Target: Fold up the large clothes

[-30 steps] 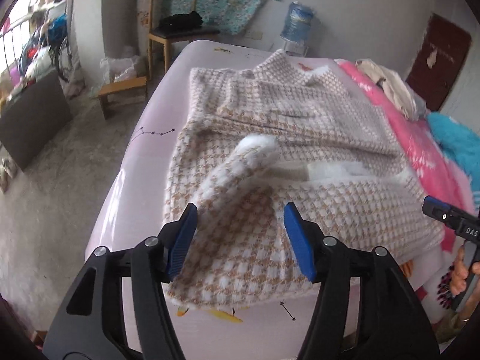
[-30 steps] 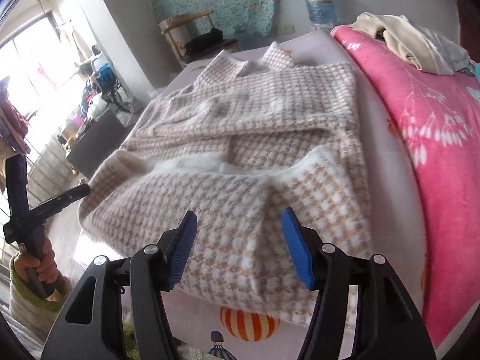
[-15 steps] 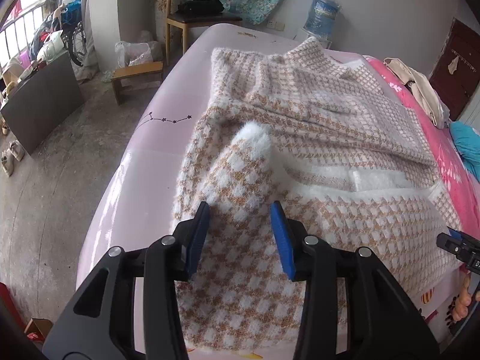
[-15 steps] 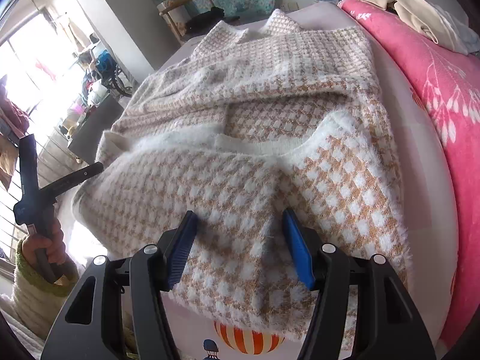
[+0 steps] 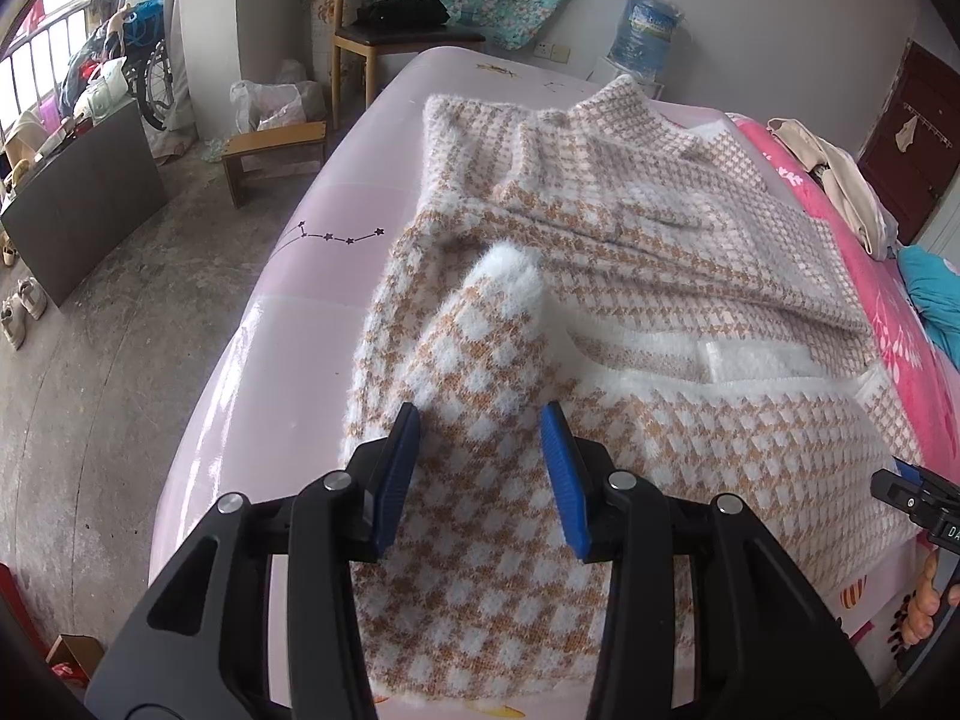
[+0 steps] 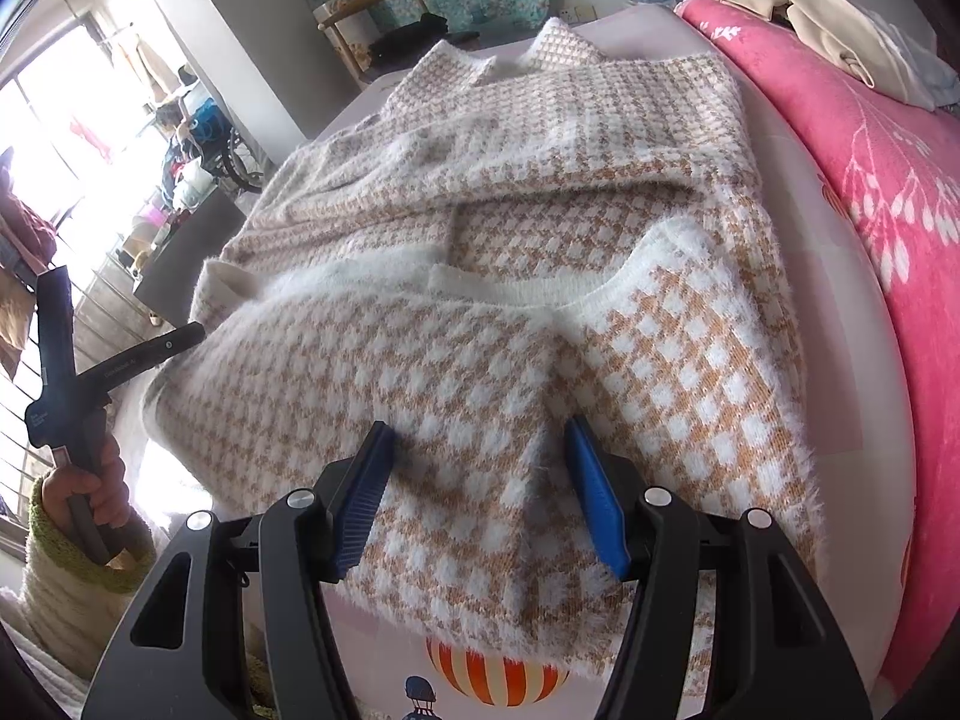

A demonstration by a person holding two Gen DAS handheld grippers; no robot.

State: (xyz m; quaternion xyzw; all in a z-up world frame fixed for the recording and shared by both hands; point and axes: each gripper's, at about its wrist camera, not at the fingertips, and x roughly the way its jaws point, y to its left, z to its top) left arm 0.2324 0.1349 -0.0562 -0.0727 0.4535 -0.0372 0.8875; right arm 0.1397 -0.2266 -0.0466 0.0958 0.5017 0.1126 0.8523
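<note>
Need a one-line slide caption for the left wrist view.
Left gripper pinches a raised ridge of the houndstooth sweater lying on the pink bed.

A fuzzy knitted sweater [image 5: 630,252] in a tan-and-white houndstooth check lies spread flat on the pale pink bed sheet [image 5: 312,276], its collar at the far end from both tools. Its lower part is folded up over the body, so the white ribbed hem [image 6: 528,291] runs crosswise just ahead of the fingers. In the left wrist view a sleeve [image 5: 480,354] with a white fluffy cuff rises as a ridge straight ahead between the blue pads. In the right wrist view a raised crease of the folded part sits between the pads.
</note>
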